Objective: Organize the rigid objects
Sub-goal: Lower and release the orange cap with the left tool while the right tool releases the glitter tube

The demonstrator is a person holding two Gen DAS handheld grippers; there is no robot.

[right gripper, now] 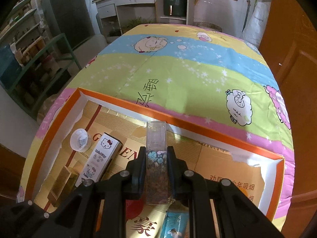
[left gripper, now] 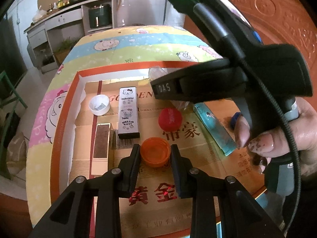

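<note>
Orange cardboard rims the shallow box [left gripper: 65,107] that sits on a cartoon-sheep cloth [right gripper: 178,69], and both cameras look down into it. Only the left wrist view shows the red cap [left gripper: 170,118], the blue lighter [left gripper: 215,128] lying flat near it, the brown-topped box [left gripper: 102,140] and a hand [left gripper: 277,130] gripping the other tool's handle. The white cup [left gripper: 99,104] and the Hello Kitty case [left gripper: 128,113] appear in both views (the case lies flat on the box floor beside the cup). Only the right wrist view shows what the right gripper [right gripper: 156,154] carries: a clear lighter [right gripper: 157,158] with blue flowers, clamped between the narrow-set jaws and standing up past the fingertips, over the box floor. The left gripper [left gripper: 155,152] is partly open, its two fingers pressing either side of an orange cap [left gripper: 155,151], open side up, over the box floor just in front of the red cap.
</note>
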